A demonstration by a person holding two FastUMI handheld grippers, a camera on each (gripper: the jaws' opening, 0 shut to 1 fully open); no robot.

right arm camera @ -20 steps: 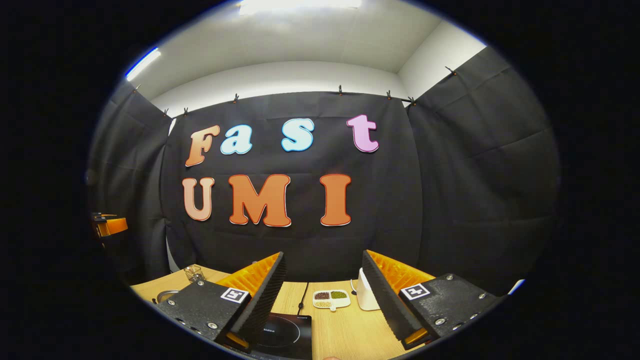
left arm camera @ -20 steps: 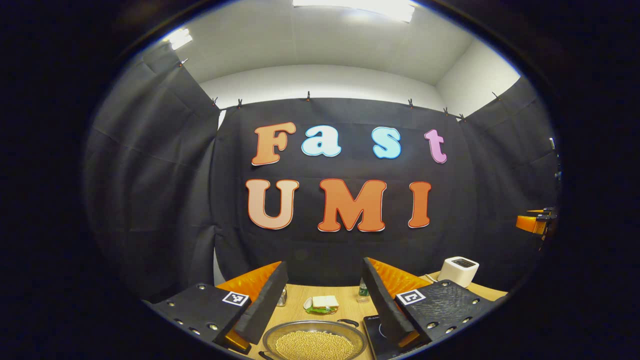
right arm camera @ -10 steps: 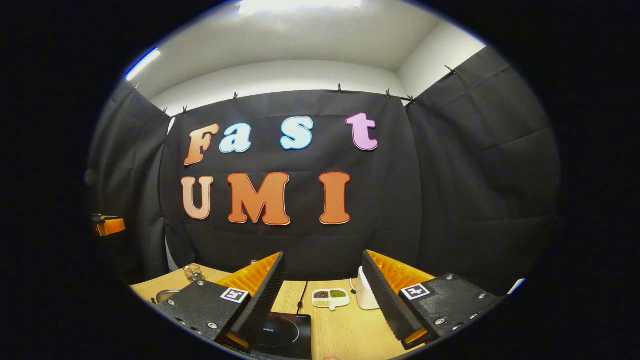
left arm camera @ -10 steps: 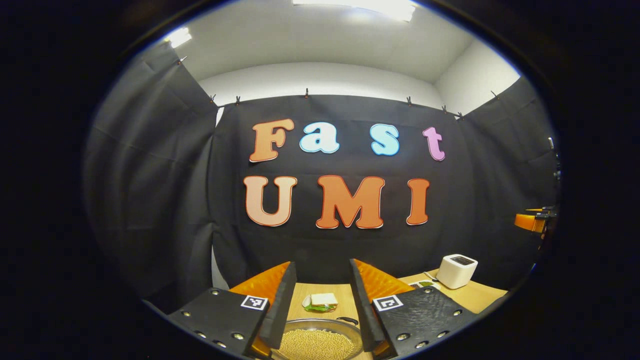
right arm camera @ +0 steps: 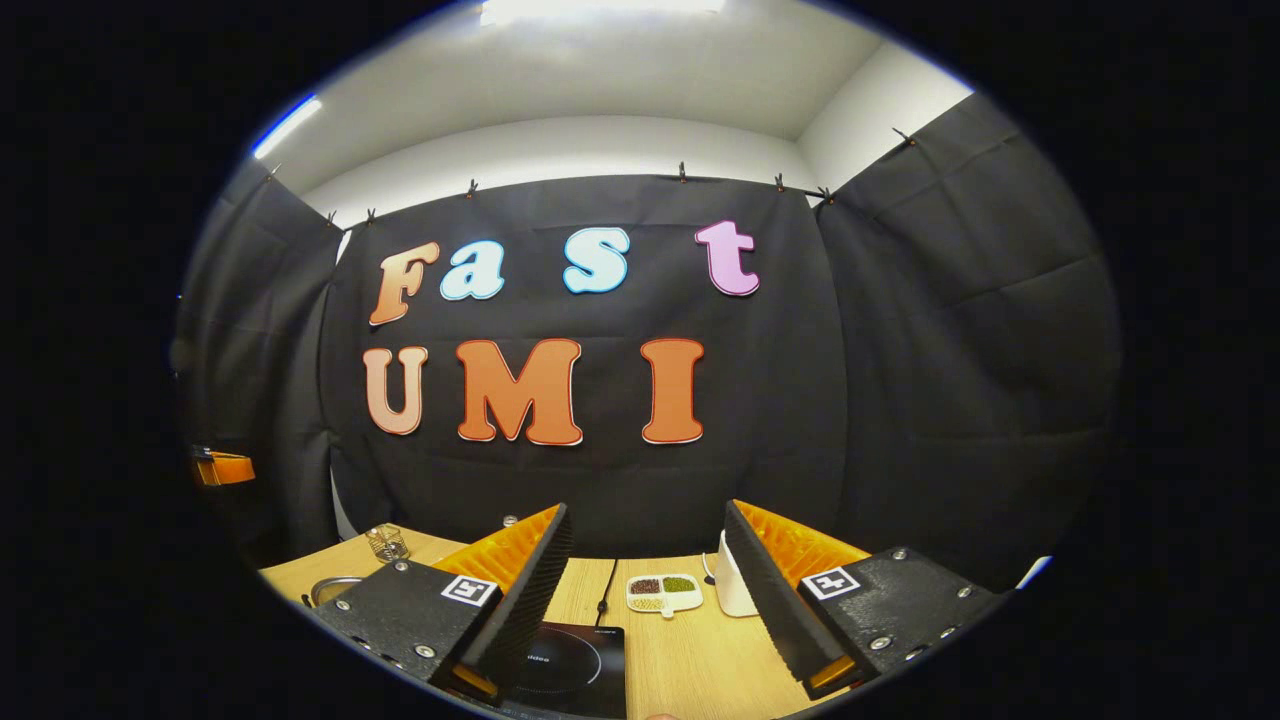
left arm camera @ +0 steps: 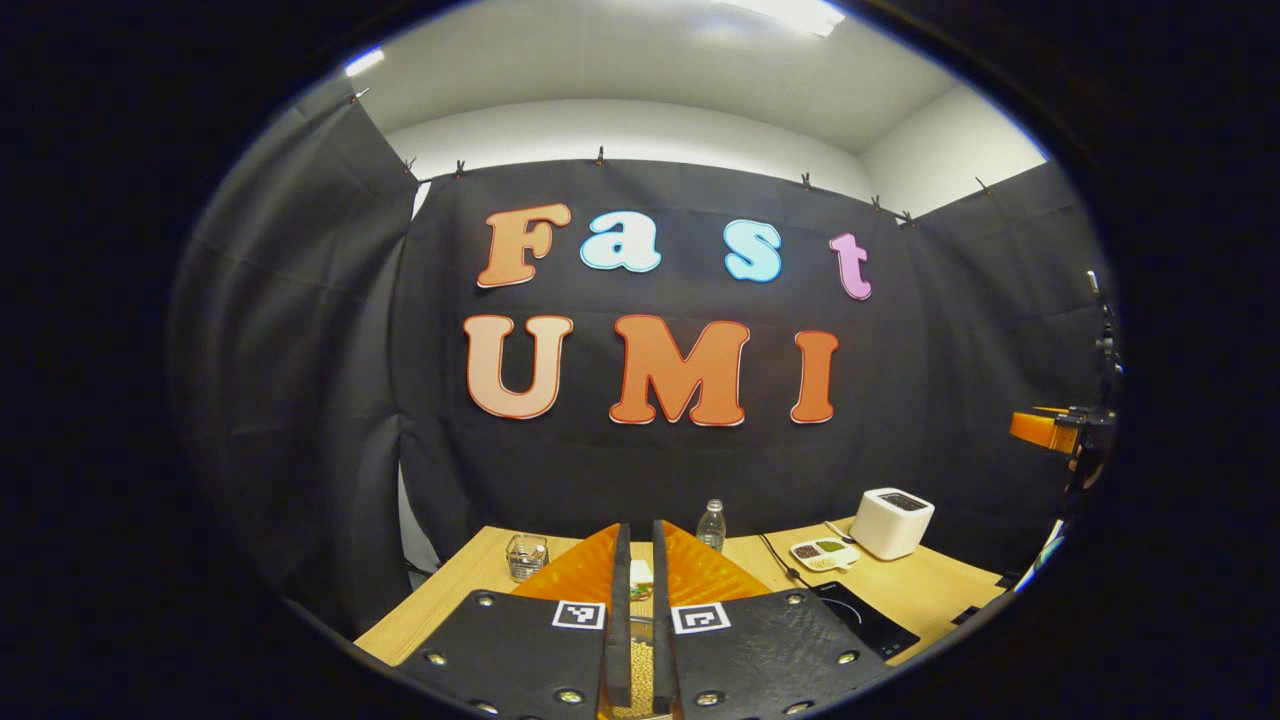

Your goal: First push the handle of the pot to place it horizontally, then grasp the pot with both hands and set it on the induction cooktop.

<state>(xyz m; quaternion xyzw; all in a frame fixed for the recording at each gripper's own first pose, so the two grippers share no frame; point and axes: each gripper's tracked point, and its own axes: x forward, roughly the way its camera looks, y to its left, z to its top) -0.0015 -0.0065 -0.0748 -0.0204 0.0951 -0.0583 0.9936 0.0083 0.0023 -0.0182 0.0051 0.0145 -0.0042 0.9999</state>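
overhead, strip lights, wooden table [right arm camera: 690, 660], left tool [left arm camera: 636, 610] closed, right tool [right arm camera: 645, 590] open, black-draped booth

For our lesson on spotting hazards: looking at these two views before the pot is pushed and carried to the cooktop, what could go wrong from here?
1. The pot is heaped with small beans; a hard shove or a tilted lift could spill them.
2. The left hand-held gripper has its fingers nearly together and hides most of the pot, so the push may miss the handle.
3. The dish of beans and a cable lie just beyond the induction cooktop; a careless set-down could knock them.
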